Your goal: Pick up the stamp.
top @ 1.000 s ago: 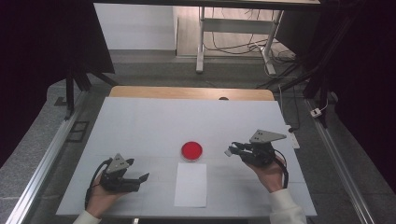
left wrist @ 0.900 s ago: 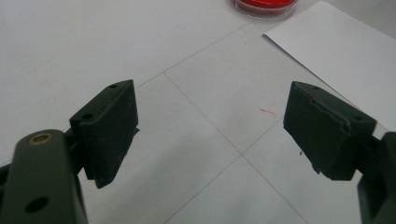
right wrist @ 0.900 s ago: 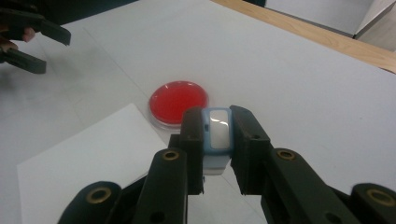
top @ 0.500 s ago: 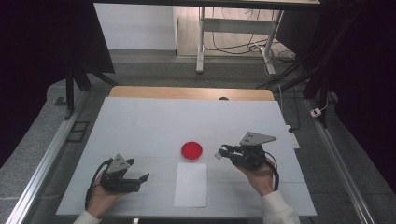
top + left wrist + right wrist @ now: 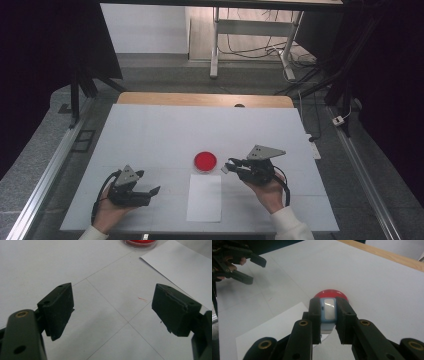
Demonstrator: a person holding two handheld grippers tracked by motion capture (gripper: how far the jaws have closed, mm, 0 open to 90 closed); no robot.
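Note:
A round red ink pad (image 5: 205,161) lies mid-table, with a white paper sheet (image 5: 205,197) just in front of it. My right gripper (image 5: 228,166) is shut on a small light-blue block with a pale face (image 5: 328,315), held just right of the pad and above the table. In the right gripper view the red pad (image 5: 329,293) lies directly behind the block and the paper (image 5: 274,327) is lower left. My left gripper (image 5: 148,182) rests at the front left, open, with bare table between its fingers (image 5: 60,305).
The white table top (image 5: 165,130) has a wooden strip (image 5: 200,98) along its far edge. The left gripper view has the pad (image 5: 140,242) and the paper corner (image 5: 180,267) at top right. Metal rails run down both sides.
My right gripper has moved left toward the red pad, carrying the blue block. The left gripper has stayed where it was.

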